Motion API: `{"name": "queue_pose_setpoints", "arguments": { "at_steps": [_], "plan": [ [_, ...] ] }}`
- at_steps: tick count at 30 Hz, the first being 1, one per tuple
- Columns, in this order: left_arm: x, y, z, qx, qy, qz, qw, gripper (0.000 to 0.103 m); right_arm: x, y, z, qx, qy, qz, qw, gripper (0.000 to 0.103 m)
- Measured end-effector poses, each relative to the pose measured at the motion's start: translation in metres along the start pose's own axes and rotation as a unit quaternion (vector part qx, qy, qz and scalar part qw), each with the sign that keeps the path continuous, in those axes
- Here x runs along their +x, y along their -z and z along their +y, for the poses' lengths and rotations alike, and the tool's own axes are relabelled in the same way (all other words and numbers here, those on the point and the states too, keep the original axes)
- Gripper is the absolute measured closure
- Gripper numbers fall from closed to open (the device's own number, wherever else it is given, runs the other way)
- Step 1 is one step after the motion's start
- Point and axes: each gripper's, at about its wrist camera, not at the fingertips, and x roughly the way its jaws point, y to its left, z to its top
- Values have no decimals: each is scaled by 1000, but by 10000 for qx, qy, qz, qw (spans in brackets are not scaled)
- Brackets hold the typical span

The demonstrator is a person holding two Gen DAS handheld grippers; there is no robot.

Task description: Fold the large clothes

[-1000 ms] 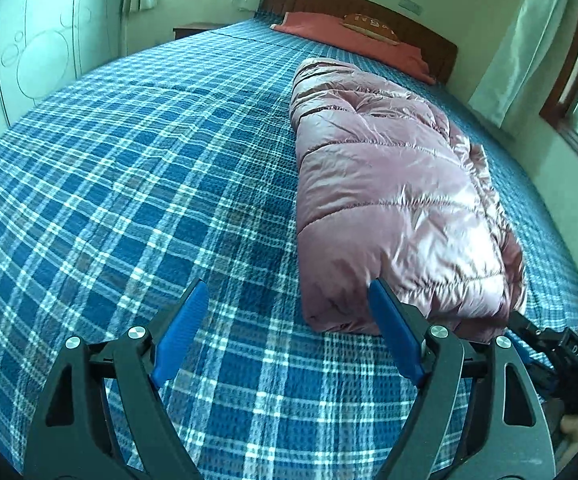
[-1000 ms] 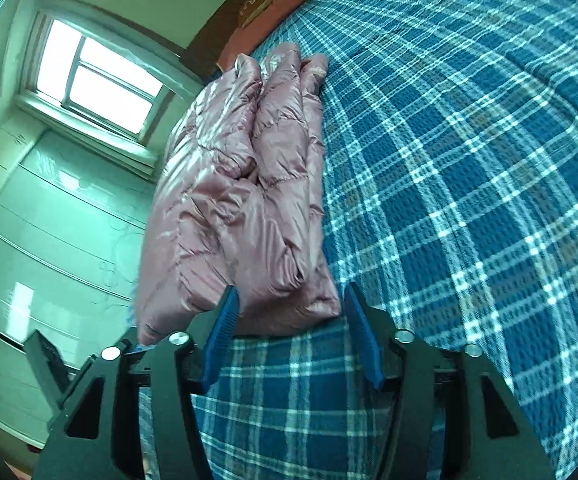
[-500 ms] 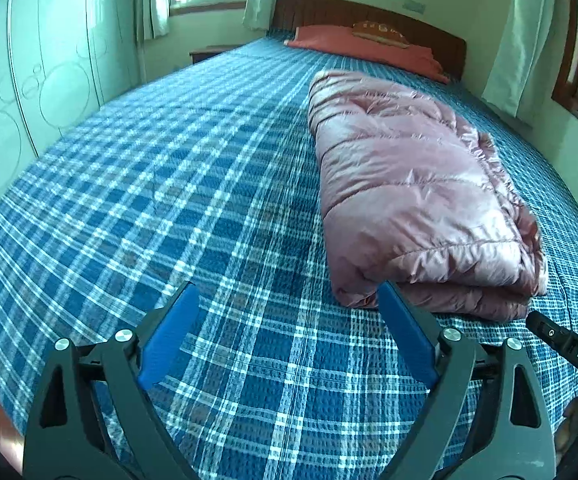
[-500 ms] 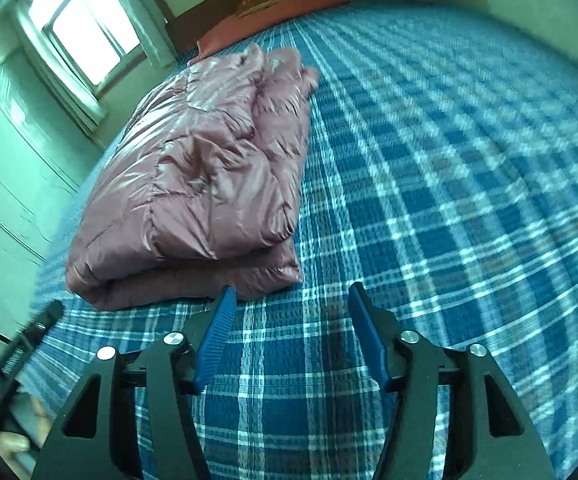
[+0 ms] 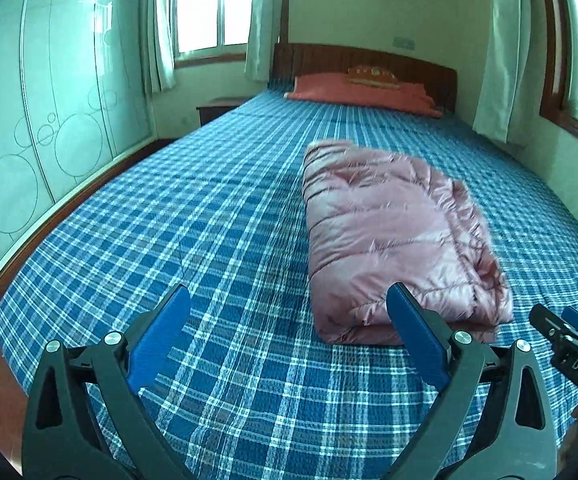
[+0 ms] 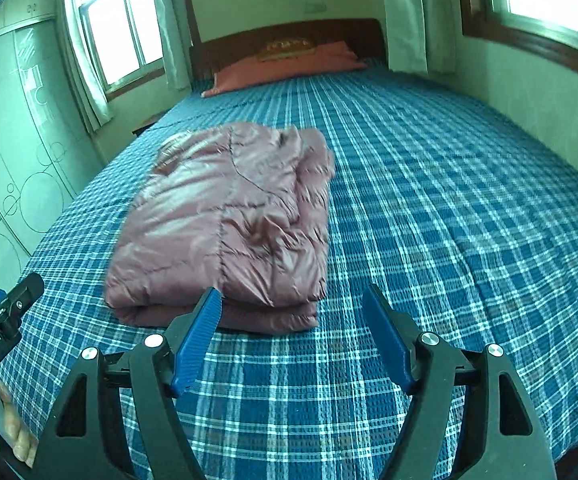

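Nearest, two tools hang over the foot of the bed, each with two blue pads spread wide apart and nothing between them. From its own camera the left tool (image 5: pixel 287 328) sits above bare plaid, its right pad overlapping the near edge of the jacket in the view; contact cannot be told. The right tool (image 6: pixel 293 332) likewise hovers, its left pad crossing the jacket's near edge in the picture. Each camera catches the other tool at the frame's rim: the right one at 4 o'clock in the left view, the left one at 8 o'clock in the right view, with fingertips of a hand (image 6: pixel 15 436) showing below it.

Next comes the one jacket (image 5: pixel 393 236), pink, quilted and shiny, folded into a thick oblong bundle that lies flat on the blue plaid bed (image 5: pixel 177 240). In the left view it lies at 1 o'clock from the tool; in the right view (image 6: pixel 229 220) it lies at 11 o'clock. Its layered open edges face the bed's right side.

Farther on, one long red pillow (image 5: pixel 361 90) lies across the head of the bed, with a smaller patterned cushion (image 5: pixel 371 73) on top, against a dark wooden headboard (image 5: pixel 369 60). Two windows (image 5: pixel 209 4) with pale curtains show, one at 11 o'clock and one at 2 o'clock, and a wardrobe (image 5: pixel 49 112) with circle patterns lines the left wall.
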Motion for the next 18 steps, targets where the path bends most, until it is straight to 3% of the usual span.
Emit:
{"name": "queue_pose_setpoints", "arguments": {
  "at_steps": [18],
  "plan": [
    [-24, -4, -5, -10, 57, -148, 9999, 4, -25, -4, 20, -234, -19, -332, 9992, 30]
  ]
}}
